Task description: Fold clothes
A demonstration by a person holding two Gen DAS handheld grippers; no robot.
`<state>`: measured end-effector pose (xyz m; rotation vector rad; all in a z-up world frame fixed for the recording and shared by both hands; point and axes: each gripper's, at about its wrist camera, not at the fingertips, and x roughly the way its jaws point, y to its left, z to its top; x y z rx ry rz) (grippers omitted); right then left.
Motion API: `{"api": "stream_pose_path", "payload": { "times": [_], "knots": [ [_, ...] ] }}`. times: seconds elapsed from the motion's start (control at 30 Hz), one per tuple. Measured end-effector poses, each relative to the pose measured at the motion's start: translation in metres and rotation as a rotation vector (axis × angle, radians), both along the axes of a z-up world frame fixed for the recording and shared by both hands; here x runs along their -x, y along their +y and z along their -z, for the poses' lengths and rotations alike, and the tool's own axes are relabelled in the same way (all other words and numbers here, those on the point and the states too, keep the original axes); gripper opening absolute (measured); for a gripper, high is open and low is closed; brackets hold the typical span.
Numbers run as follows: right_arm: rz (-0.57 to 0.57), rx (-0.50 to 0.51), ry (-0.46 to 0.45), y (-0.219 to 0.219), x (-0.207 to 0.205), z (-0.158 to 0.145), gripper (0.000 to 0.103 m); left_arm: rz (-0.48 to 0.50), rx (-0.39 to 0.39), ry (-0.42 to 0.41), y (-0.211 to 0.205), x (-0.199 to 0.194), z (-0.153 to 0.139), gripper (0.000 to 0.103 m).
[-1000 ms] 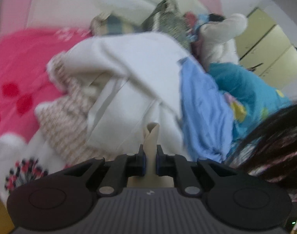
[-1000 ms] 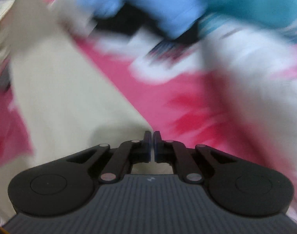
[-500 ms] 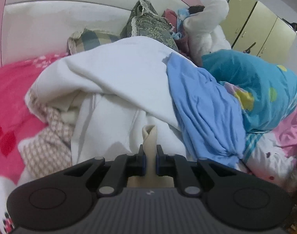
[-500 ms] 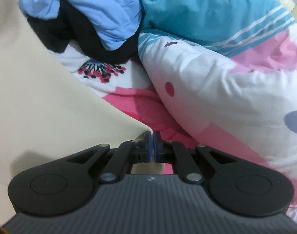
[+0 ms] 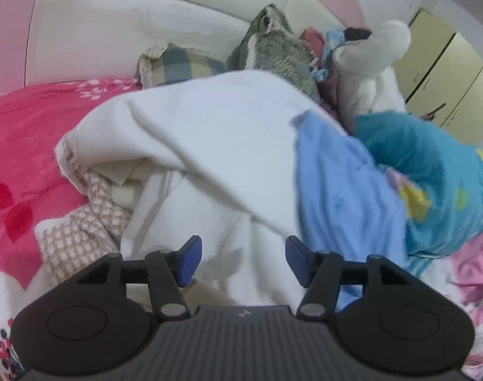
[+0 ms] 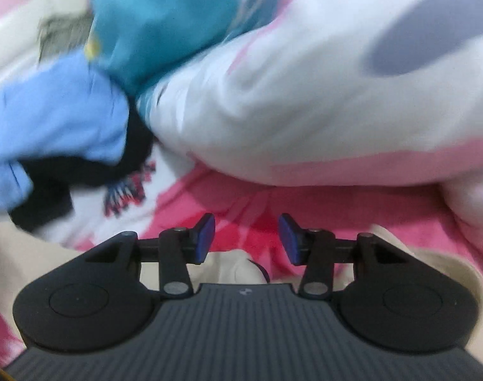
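Beige garment [image 6: 232, 262] lying loose under right gripper [image 6: 247, 243], jaws wide and empty; left gripper [image 5: 241, 262] likewise spread before white cloth [image 5: 216, 146]

The bed [image 5: 25, 146] wears a pink sheet with red and white patches. On it, mid-frame in the left wrist view, lie a white garment [image 5: 216, 146], a light blue garment [image 5: 343, 190] and a checked cloth [image 5: 79, 228]; a teal-and-pink quilt [image 5: 432, 171] sits at right, with pillows [image 5: 184, 63] at the headboard.

Beige garment [image 6: 232, 263] mostly hidden under the right gripper [image 6: 247, 238]; surroundings blurred.
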<state>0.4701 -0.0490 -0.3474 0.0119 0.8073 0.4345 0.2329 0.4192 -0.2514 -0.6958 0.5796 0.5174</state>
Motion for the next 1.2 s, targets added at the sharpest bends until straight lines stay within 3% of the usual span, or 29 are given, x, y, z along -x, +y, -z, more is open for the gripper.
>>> {"api": "stream_pose_path", "payload": {
  "times": [0.13,0.2,0.33,0.4,0.43,0.53,0.67,0.77,0.8,0.83,0.97,1.1,1.2],
  "knots": [
    [-0.008,-0.101,0.090,-0.028,0.050,-0.033,0.043,0.115,0.067,0.034,-0.033,0.017,-0.017,0.067],
    [-0.049,-0.106,0.155,-0.030,0.080,-0.038,0.039,0.214,0.155,0.085,-0.058,0.026,-0.009,0.066],
    [-0.191,-0.031,0.268,-0.009,0.133,-0.026,0.014,0.435,0.438,0.242,-0.136,0.039,0.048,0.059],
    [-0.243,-0.004,0.315,0.005,0.148,-0.012,0.011,0.548,0.555,0.339,-0.183,0.042,0.085,0.055],
    [-0.261,0.008,0.329,0.012,0.151,-0.004,0.011,0.592,0.571,0.381,-0.205,0.044,0.100,0.051],
    [-0.275,0.045,0.353,0.031,0.147,0.026,0.010,0.697,0.509,0.460,-0.259,0.049,0.131,0.047],
    [-0.205,0.026,0.411,0.032,0.125,0.071,0.003,0.702,0.483,0.452,-0.274,0.056,0.138,0.047],
    [-0.127,-0.069,0.407,0.018,0.123,0.056,0.007,0.697,0.470,0.444,-0.282,0.061,0.143,0.043],
    [-0.118,-0.087,0.390,0.014,0.127,0.047,0.007,0.696,0.466,0.441,-0.285,0.063,0.144,0.034],
    [-0.119,-0.107,0.382,0.012,0.131,0.040,0.007,0.688,0.477,0.440,-0.285,0.064,0.146,0.024],
    [-0.202,-0.159,0.386,0.017,0.144,0.028,0.007,0.652,0.515,0.430,-0.283,0.070,0.149,0.012],
    [-0.237,-0.071,0.404,0.047,0.130,0.062,0.007,0.631,0.512,0.402,-0.288,0.077,0.144,0.008],
    [-0.187,-0.159,0.440,0.049,0.113,0.081,0.005,0.601,0.540,0.389,-0.284,0.083,0.141,0.008]
  ]
}}
